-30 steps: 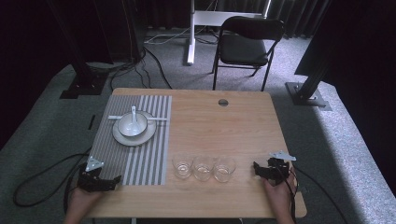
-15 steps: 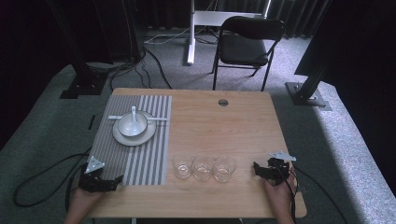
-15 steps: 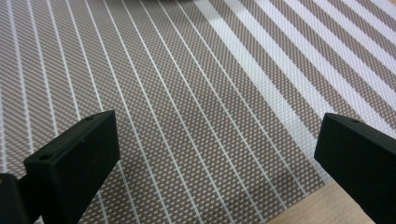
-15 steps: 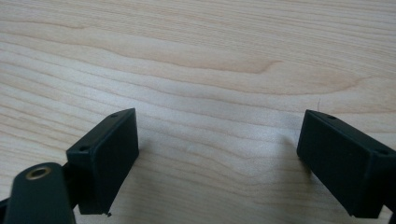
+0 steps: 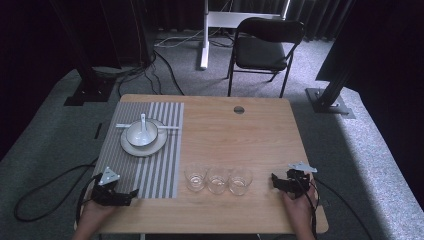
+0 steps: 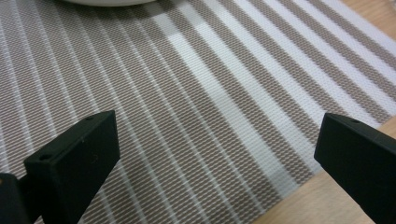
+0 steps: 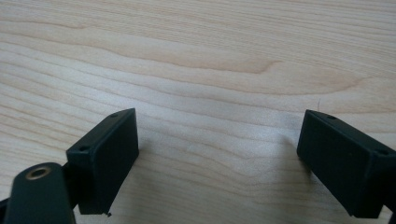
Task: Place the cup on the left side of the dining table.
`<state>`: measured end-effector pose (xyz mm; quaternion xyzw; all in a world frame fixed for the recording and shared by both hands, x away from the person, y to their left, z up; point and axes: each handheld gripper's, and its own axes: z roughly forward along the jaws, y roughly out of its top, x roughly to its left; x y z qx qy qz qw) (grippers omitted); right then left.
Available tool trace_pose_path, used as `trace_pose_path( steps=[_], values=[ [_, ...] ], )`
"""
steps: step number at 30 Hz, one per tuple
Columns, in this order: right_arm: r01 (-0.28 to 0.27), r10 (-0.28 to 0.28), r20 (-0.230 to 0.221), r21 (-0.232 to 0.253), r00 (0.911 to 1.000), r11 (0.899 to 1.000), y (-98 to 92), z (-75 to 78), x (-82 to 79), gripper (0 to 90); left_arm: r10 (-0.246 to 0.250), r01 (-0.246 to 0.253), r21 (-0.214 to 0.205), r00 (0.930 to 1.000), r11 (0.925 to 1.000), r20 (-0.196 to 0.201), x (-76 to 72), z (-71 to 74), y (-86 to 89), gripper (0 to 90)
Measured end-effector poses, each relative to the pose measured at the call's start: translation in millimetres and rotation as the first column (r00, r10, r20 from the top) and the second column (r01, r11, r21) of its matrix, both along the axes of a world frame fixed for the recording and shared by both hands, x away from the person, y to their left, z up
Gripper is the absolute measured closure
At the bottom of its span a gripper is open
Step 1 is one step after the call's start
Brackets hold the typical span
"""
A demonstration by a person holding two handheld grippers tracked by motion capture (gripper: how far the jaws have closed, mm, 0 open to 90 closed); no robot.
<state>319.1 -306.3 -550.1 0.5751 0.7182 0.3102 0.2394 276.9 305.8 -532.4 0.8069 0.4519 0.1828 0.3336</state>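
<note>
So far, nothing is seen to be picked up or moved; the work is judged to stand at its very beginning. The left gripper is held low at the near left of the table, over the near end of the striped placemat; in the left gripper view its jaws are spread wide, with only the woven mat and a strip of bare wood between them, and a white rim is seen at the top edge. The right gripper is held at the near right, above bare wood; its jaws are also wide apart and nothing is gripped. Three clear glasses are placed in a row on the wood near the front edge, between the two grippers, close together and upright; the nearest of them stands just left of the right gripper, but it is not touched. Farther back on the mat a white plate is set, with a bowl on it and a spoon resting in the bowl; a slim white utensil lies beside, and its kind cannot be told. Everything is therefore judged to be left to do: the approach, the closing of the jaws on an object, and its carrying to a new place.
</note>
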Motion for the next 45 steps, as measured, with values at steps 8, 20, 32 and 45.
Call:
trace_pose_path(
  steps=[8,20,32,45],
  values=[
    [0.000,0.000,0.000,0.000,1.0000,1.000,0.0,0.0,0.0,12.2,-0.055,0.055,-0.010,0.9985,0.9985,0.002,0.7,3.5,-12.1,0.6],
    [0.000,0.000,0.000,0.000,1.0000,1.000,0.0,0.0,0.0,12.2,-0.112,0.112,0.012,0.9932,0.9937,0.031,0.9,10.8,-32.3,0.6],
    [0.000,0.000,0.000,0.000,1.0000,1.000,0.0,0.0,0.0,12.2,-0.148,0.149,-0.010,0.9878,0.9888,0.047,-2.0,18.0,-45.1,0.6],
    [0.000,0.000,0.000,0.000,1.0000,1.000,0.0,0.0,0.0,12.2,-0.224,0.225,-0.012,0.9731,0.9744,0.055,0.5,28.5,-67.1,0.7]
  ],
)
